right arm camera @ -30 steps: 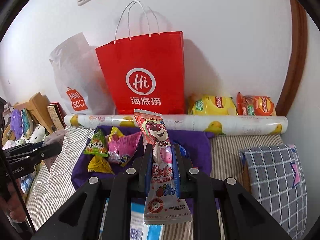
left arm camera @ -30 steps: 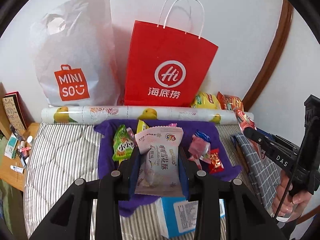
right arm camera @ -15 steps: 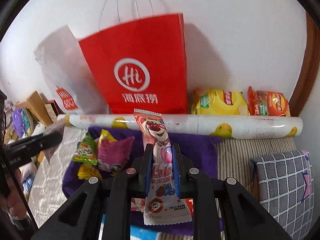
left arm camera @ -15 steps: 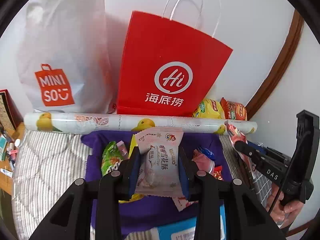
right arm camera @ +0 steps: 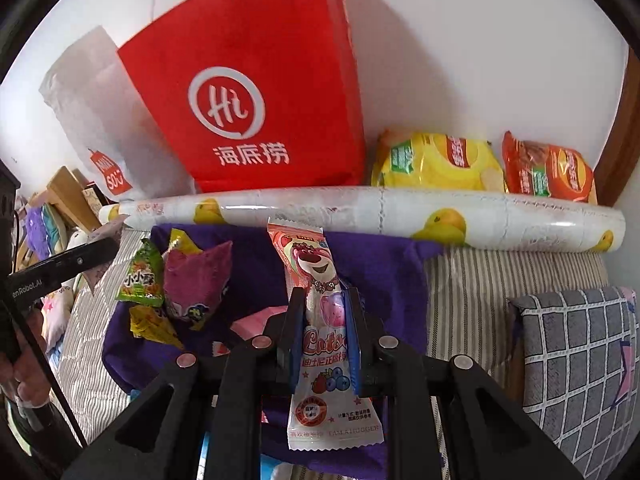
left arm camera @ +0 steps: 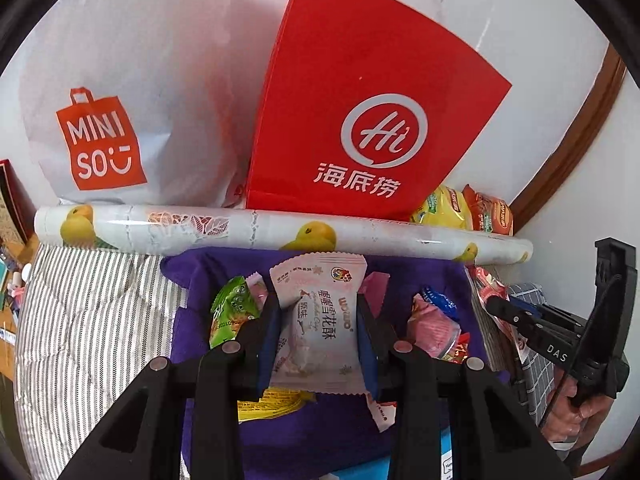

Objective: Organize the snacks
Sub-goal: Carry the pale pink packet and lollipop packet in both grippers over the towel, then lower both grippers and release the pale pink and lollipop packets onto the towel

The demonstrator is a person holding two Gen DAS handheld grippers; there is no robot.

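The left gripper point(left arm camera: 318, 334) has its fingers pinching a white snack packet point(left arm camera: 320, 320) and the right gripper point(right arm camera: 322, 332) pinches a pink bear lollipop wrapper point(right arm camera: 320, 312), both above the purple cloth point(right arm camera: 256, 264) strewn with snacks beyond the fingers.

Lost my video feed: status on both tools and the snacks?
Left tool shut on white pastry packet. Right tool shut on pink bear-print lollipop packet. Both over purple cloth with loose snacks. Printed paper roll lies before red paper bag.
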